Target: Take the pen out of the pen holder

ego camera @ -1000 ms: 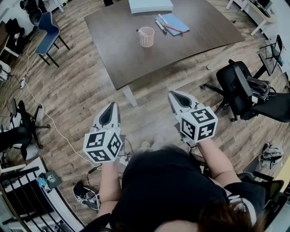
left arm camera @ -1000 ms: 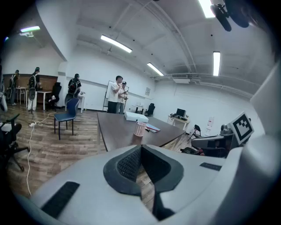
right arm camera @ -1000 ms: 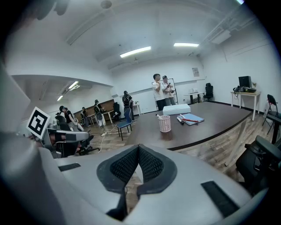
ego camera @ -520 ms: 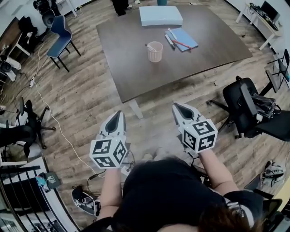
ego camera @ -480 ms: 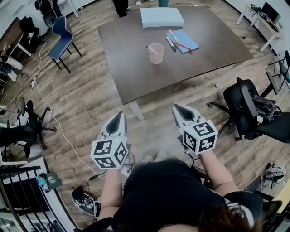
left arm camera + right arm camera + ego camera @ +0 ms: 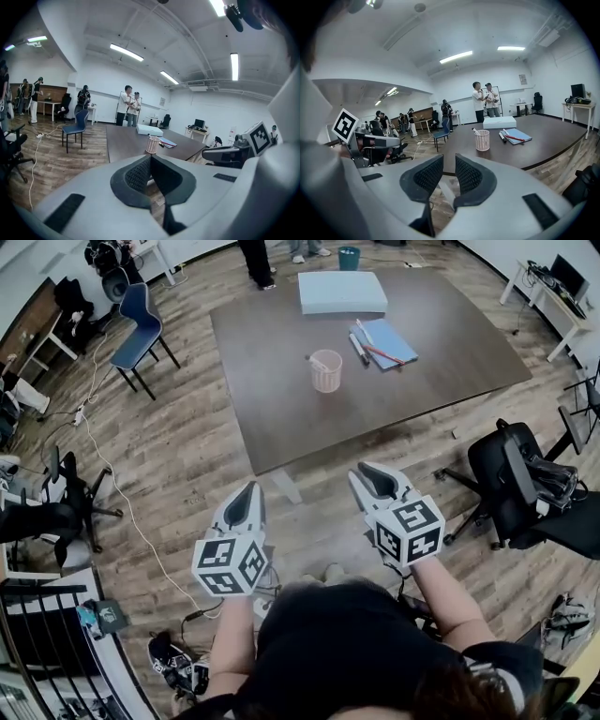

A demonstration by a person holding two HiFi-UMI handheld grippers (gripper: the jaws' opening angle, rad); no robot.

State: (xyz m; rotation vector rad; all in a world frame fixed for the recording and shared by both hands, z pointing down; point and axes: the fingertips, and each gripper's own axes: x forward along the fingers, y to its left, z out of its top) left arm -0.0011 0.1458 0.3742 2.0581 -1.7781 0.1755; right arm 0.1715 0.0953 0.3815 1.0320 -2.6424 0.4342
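Note:
A pink mesh pen holder stands in the middle of the dark brown table, with a pen leaning out of its top. It shows far ahead in the left gripper view and in the right gripper view. Both grippers hang over the floor, short of the table's near edge. My left gripper is shut and empty. My right gripper has its jaws opening, a narrow gap between the pads and nothing in it.
A blue notebook with a red pen and a dark marker lies right of the holder, and a white box sits at the table's far end. A black office chair stands right, a blue chair left. People stand beyond the table.
Both grippers have moved forward toward the table's near edge, and the table with the holder now sits lower and nearer in the head view.

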